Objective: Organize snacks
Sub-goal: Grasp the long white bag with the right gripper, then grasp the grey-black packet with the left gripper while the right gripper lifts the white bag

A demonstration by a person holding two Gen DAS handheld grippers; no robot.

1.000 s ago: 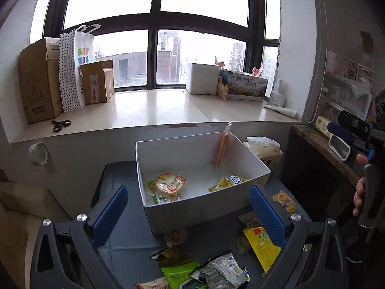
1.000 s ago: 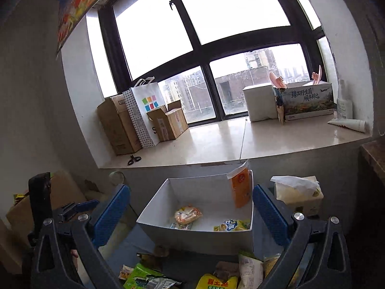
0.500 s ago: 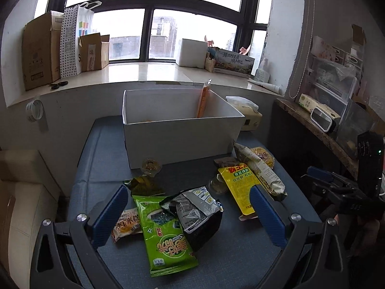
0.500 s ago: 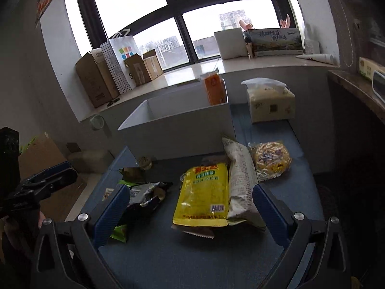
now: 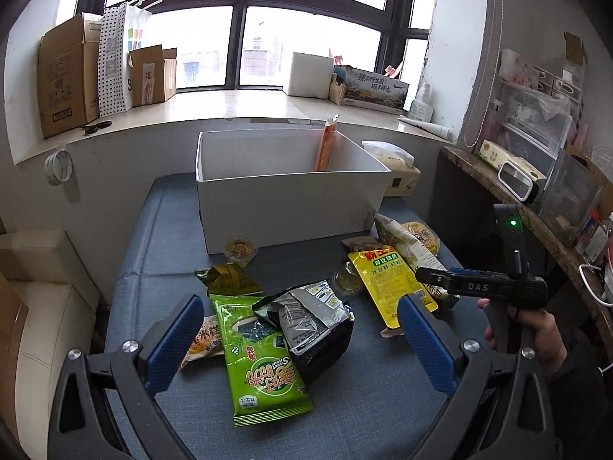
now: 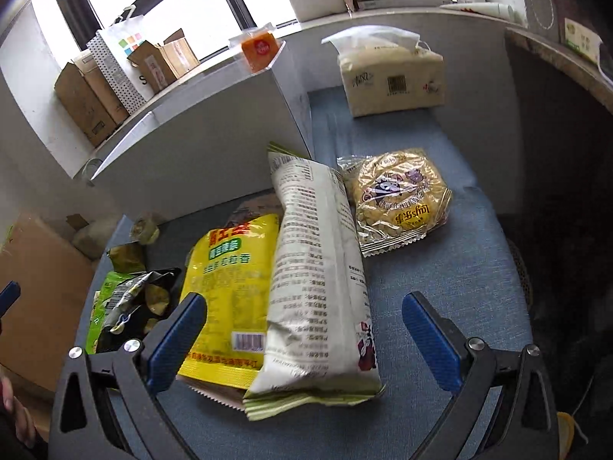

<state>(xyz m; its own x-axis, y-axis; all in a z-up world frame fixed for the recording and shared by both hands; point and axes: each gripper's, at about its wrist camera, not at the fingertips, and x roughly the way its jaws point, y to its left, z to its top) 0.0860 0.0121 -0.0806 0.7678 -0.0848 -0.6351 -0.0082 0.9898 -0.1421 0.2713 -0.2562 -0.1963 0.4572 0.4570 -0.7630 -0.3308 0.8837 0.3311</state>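
We at pick step: right gripper (image 6: 302, 326) fingers spread, empty, straddling white snack pack (image 6: 318, 276) lying on counter (image 6: 440, 268), white box (image 6: 199, 145) at 11 o'clock. Left gripper (image 5: 299, 329) likewise spread, empty. Next: lower, clamp pack.

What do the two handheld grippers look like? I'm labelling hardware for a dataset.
Both are black frames with silver bolts and two ribbed blue finger pads. The left gripper and right gripper match. Seen from the left wrist, the right gripper carries white "DAS" lettering, a lit green LED on an upright black unit, and a grey handle held by a bare hand with a dark sleeve.
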